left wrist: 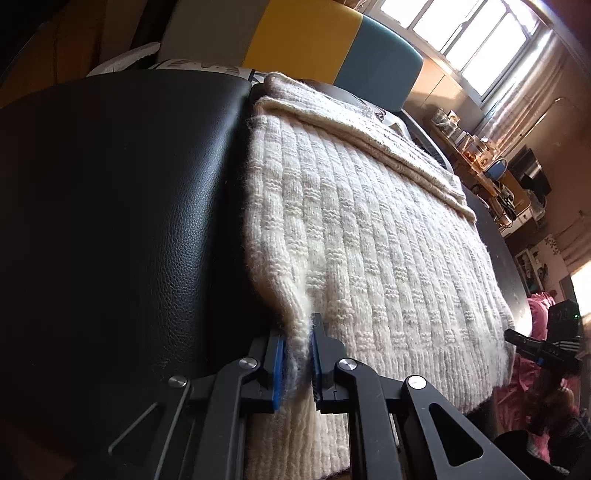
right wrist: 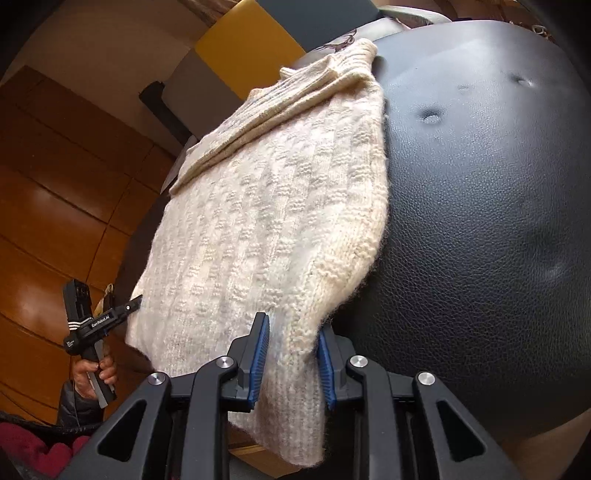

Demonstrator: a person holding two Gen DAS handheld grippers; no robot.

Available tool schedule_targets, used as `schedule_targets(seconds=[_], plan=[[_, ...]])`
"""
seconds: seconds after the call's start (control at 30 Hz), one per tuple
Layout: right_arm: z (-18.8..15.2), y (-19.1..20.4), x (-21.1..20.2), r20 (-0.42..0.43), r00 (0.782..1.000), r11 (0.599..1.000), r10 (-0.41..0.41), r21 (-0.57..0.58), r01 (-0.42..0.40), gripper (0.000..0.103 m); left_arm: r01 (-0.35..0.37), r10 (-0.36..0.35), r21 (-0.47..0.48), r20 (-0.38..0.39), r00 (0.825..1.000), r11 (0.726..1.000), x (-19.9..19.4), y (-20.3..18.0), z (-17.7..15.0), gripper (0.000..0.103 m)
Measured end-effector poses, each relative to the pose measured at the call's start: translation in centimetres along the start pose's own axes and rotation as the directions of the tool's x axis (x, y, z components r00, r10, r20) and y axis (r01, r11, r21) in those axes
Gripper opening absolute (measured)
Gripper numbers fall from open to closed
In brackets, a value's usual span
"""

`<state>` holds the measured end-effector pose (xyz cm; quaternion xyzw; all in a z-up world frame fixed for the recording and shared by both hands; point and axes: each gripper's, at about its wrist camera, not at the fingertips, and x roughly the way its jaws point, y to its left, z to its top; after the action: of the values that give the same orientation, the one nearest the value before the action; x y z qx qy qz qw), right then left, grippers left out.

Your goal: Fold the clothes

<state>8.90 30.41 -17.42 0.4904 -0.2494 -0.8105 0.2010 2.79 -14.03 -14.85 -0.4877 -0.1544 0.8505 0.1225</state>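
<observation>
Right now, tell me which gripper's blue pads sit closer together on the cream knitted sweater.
The left gripper: its pads pinch a thin edge of the cream knitted sweater. The right gripper straddles a thicker fold.

One sweater (left wrist: pixel 369 229), two grippers (left wrist: pixel 298 354)

A cream cable-knit sweater (left wrist: pixel 369 229) lies spread over a black leather seat (left wrist: pixel 118 206), its far end folded back on itself in a thick band. At the sweater's near edge, the left gripper (left wrist: pixel 297 365) pinches a raised fold of the knit between its blue pads (left wrist: pixel 277 373), jaws closed tight on the wool. To the right of the sweater's near corner, the right gripper (left wrist: pixel 517 338) is partly visible just beside the hem; its jaw state cannot be read here. Beyond the sweater's far end stands a yellow and teal panel (left wrist: pixel 332 44), and a bright window (left wrist: pixel 469 33) sits above and right of it.
</observation>
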Motion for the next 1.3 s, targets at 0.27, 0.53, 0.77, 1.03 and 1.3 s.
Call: schedule_targets(seconds=[0.27, 0.53, 0.77, 1.03, 1.3], plan=[[-0.3, 1.4, -0.1, 0.0, 0.992, 0.989, -0.128, -0.068, 0.128, 0.01, -0.027, 0.027, 0.02, 0.005, 1.0, 0.999, -0.1, -0.5, -0.1, 0.012], [-2.2, 3.1, -0.7, -0.015, 0.995, 0.991, -0.1, -0.095, 0.098, 0.009, 0.082, -0.082, -0.007, -0.002, 0.997, 0.997, -2.1, 0.0, -2.5, 0.008], [-3.1, 3.1, -4.8, 0.034, 0.98, 0.98, 0.198, -0.019, -0.198, 0.009, 0.412, -0.399, -0.128, 0.111, 0.91, 0.902, -7.3, 2.7, -3.6, 0.008], [1.1, 3.8, -8.9, 0.173, 0.914, 0.929, 0.366, -0.004, -0.371, 0.009, 0.558, -0.532, -0.068, 0.225, 0.816, 0.827, -12.3, 1.3, 0.7, 0.008], [11.7, 3.2, -5.5, 0.278, 0.892, 0.922, 0.356, 0.049, -0.383, 0.009, 0.591, -0.538, -0.13, 0.295, 0.79, 0.796, -7.2, 1.4, 12.0, 0.008]])
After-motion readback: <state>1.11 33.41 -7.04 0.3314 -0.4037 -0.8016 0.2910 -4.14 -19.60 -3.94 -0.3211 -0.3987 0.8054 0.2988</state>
